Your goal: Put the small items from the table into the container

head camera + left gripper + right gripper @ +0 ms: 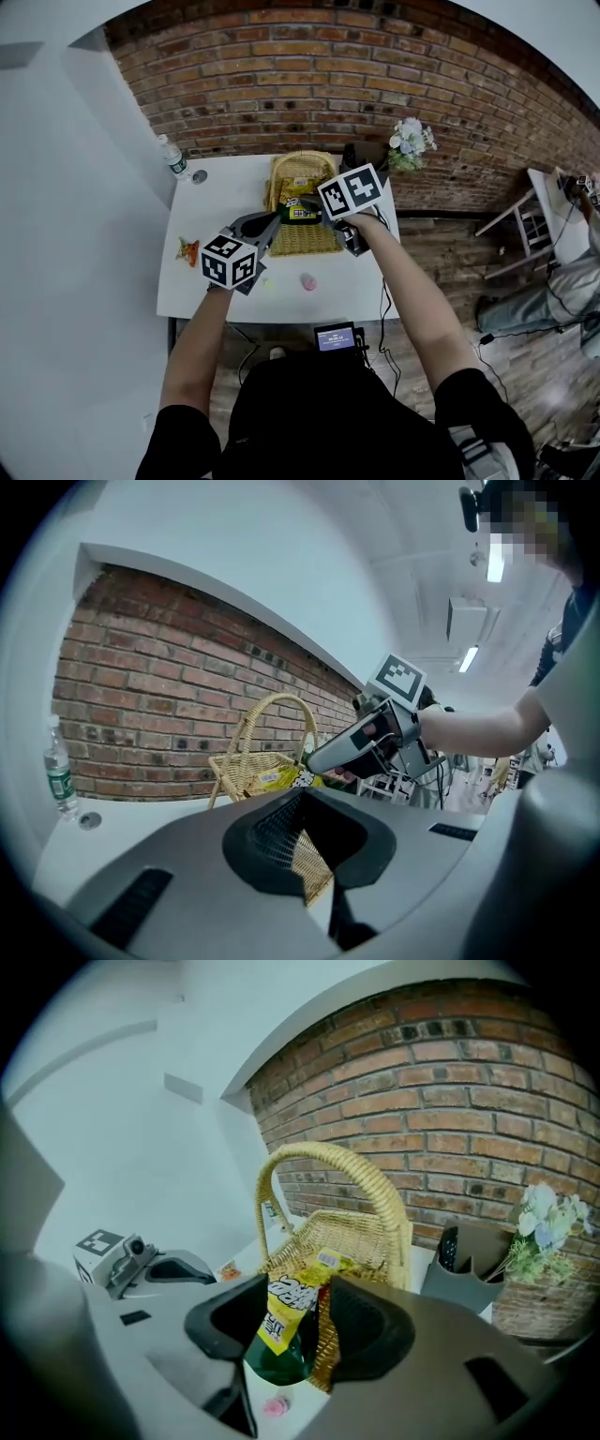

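Right tool (298, 1321), jaws apart around yellow-green snack packet (279, 1340) over wicker basket (352, 1227); left tool (314, 855) pinched together; pink item (307, 281), orange wrapper (188, 249) await on white bench (225, 187)

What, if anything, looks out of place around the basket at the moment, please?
The snack bag lies askew across the wicker basket at its near rim, its lower end hanging outside over the table, loose between the open jaws of the right gripper.
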`<state>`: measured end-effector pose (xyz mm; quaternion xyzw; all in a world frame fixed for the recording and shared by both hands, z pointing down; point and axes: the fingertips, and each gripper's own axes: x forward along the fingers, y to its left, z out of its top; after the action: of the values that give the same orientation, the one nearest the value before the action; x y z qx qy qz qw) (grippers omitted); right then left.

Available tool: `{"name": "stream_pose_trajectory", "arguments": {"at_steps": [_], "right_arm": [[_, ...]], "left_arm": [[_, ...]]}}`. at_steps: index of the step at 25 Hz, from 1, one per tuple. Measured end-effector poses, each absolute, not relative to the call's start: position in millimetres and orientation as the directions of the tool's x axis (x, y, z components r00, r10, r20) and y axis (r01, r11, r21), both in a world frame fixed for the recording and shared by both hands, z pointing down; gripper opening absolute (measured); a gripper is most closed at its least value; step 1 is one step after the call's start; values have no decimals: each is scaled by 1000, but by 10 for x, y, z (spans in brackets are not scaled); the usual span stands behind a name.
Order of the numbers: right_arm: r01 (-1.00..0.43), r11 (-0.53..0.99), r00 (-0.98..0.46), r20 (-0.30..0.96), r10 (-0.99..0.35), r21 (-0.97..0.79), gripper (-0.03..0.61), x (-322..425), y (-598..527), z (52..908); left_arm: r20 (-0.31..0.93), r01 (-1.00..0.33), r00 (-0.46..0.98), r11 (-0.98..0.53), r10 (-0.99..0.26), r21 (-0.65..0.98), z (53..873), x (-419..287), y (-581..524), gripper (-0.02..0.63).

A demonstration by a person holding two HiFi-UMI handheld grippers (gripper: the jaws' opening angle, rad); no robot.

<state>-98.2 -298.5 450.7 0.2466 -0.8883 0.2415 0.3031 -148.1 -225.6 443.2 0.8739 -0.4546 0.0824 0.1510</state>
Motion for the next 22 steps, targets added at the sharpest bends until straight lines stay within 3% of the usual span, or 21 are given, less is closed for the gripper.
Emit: {"name": "stream_pose_trajectory", "arguments": {"at_steps": [5,9,12,22], "right_arm": [[-578,775,-717,612,-334,-253,202,-943,-2953,4386],[-596,780,-730,533,-428,-190,78,-873,-2973,4211],[-584,789,-762,463,-453,-189,23,-829,-2915,4083],[-564,795,-808,349,-474,-226,14,-595,-2709,4023]], "left_arm": [[269,-833,553,-518,-788,196,4346,-1529,-2224,9],[250,-837,546,-506,-800,208,4282,-1535,-2153,9],[235,-834,549,-508,-802,215,4267,-1517,-2072,9],[250,-818,571,-515,-782,258,4477,-1436,-1877,9]]}}
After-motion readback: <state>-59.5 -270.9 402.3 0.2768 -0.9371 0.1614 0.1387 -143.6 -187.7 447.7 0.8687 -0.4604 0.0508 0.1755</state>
